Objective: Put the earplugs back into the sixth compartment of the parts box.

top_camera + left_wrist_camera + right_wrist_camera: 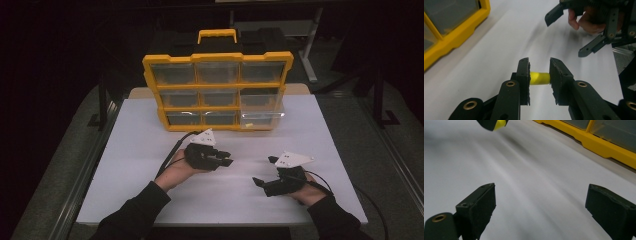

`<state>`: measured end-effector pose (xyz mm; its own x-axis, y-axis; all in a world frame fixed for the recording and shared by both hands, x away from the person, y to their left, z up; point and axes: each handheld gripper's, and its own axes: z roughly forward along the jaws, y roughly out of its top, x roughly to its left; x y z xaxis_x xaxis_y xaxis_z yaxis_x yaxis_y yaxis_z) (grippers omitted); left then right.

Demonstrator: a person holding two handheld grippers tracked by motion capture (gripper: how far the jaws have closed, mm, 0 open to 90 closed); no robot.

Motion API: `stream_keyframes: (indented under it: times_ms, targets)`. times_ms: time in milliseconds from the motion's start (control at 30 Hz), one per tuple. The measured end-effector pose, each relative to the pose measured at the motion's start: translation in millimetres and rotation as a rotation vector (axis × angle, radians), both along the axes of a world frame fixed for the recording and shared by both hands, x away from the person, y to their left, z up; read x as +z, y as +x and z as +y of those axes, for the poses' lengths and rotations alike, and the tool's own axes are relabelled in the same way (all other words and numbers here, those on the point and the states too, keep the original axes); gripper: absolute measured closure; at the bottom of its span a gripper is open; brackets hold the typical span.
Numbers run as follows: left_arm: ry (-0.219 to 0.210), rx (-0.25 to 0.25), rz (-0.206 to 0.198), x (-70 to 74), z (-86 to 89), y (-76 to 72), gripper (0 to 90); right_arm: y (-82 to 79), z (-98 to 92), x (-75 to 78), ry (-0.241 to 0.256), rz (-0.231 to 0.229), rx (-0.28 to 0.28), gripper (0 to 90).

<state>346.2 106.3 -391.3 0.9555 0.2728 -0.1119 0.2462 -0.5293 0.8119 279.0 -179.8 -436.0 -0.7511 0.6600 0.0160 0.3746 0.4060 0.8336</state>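
Near edge: the person's sleeves cross the near rim of the white table (150, 200), left hand (176, 172) and right hand (309, 192) both just inside it.
Right gripper (265, 172): near right, jaws spread wide with nothing between them, above bare tabletop.
Left gripper (227, 159): near centre-left, jaws drawn in on a small yellow cylinder (539, 78), clamped end to end above the table.
Gap between grippers: a strip of bare table, the two apart.
Open room: wide bare surface left, right and ahead of both grippers.
Far: yellow drawer organiser (218, 92) standing upright at the far edge, its bottom-right clear drawer (262, 119) pulled out toward the grippers.
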Motion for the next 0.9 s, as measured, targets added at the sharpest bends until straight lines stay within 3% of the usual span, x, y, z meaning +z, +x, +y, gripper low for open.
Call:
stream_keyframes:
  times_ms: [900]
  targets:
    - [-0.089, -0.024, -0.03, 77.4, 4.4, 34.3, 70.2, 0.2, 0.4, 0.0, 0.004, 0.001, -0.004, 8.6]
